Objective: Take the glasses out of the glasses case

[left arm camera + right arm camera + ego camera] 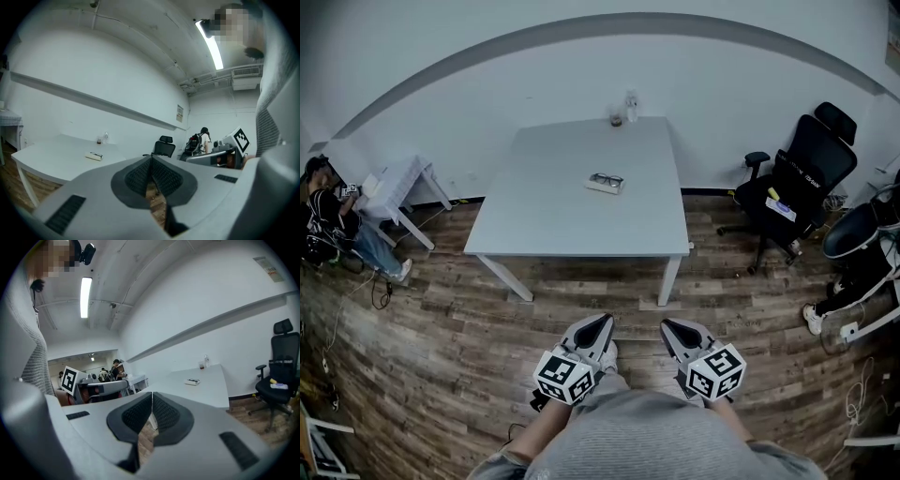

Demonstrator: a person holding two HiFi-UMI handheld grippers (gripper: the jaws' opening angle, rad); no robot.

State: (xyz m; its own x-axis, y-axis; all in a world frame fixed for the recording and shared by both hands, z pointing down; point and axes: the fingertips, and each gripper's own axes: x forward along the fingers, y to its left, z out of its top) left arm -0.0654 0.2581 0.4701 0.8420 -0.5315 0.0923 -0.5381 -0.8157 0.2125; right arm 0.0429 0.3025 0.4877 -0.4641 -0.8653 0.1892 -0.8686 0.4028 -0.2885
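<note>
A pale glasses case [606, 183] lies on the grey table [544, 202], right of its middle, with dark-framed glasses resting in or on it. It also shows small in the left gripper view as the case [95, 156] and in the right gripper view as the case [192, 381]. My left gripper [598, 323] and right gripper [672, 325] hang side by side over the wood floor, well short of the table's near edge. Both point toward the table. The left gripper [151, 158] and right gripper [152, 393] have their pads together with nothing between them.
A bottle [631, 104] and a small cup [617, 119] stand at the table's far edge. A black office chair [802, 178] is to the right. A small white table [398, 186] and a seated person [328, 220] are at the left.
</note>
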